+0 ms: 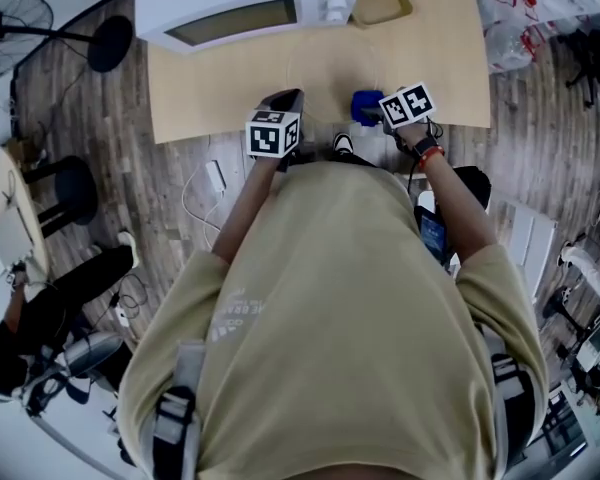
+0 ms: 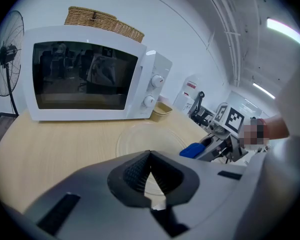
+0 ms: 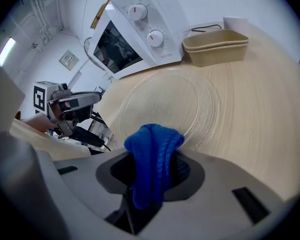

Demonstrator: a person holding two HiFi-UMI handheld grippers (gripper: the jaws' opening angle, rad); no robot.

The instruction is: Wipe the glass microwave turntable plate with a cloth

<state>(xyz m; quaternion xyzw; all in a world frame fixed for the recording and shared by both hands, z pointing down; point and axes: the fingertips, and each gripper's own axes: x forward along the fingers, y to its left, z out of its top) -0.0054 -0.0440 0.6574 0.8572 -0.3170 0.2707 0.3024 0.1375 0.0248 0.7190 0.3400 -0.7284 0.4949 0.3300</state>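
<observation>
Pale wooden desk (image 1: 200,98) is carrying a white microwave (image 1: 235,8) at the back, and the glass turntable plate (image 3: 165,104) is lying flat on the desk in front of it, out where a wipe can reach. Right tongs (image 3: 156,166) are clamping a bunched blue cloth (image 3: 151,144), with the wad poking past the tips as a wiping pad, near the plate's rim; contact unclear. Left tongs (image 2: 149,159) are sitting pinched together, empty, beside the plate, probably waiting to steady it.
</observation>
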